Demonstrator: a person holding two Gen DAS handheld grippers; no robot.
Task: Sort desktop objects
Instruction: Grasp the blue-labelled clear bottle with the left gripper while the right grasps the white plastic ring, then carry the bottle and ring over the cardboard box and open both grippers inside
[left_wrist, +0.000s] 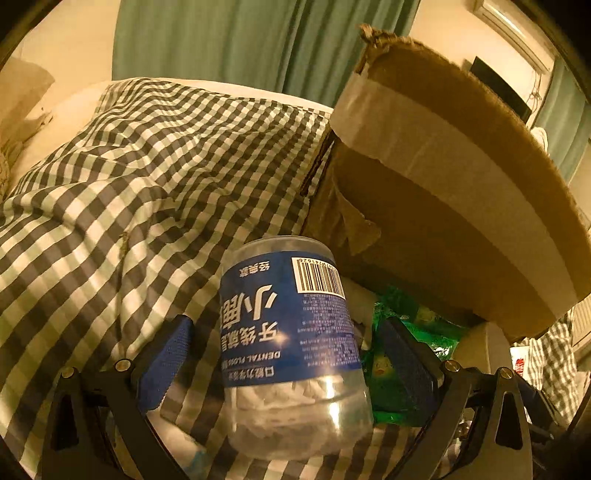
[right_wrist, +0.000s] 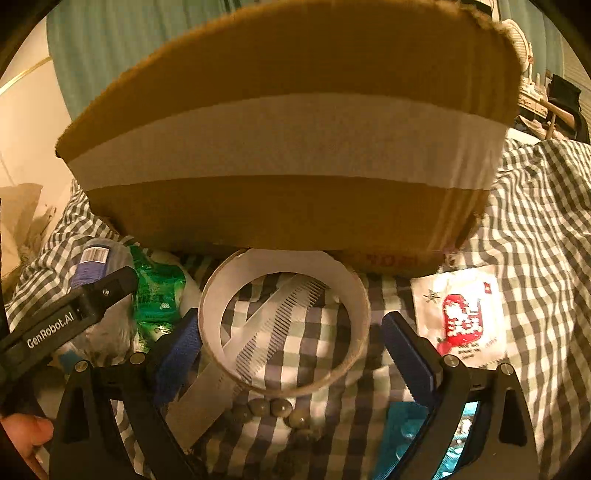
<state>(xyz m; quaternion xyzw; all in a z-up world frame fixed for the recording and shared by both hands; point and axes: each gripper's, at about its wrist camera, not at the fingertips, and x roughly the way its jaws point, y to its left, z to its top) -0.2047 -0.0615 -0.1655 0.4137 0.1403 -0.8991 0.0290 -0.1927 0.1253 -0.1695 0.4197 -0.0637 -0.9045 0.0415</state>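
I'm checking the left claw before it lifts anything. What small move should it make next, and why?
Probably close the left claw on the dental floss jar: the jar sits between its open blue pads with gaps either side, not yet gripped, beside the cardboard box.

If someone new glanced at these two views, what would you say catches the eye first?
Probably the cardboard box with its pale tape band, looming over the checked cloth. Next, the clear dental floss jar with a blue label, standing between the left gripper's open fingers. In the right wrist view, a cardboard ring lies around a white comb, between the right gripper's open fingers.
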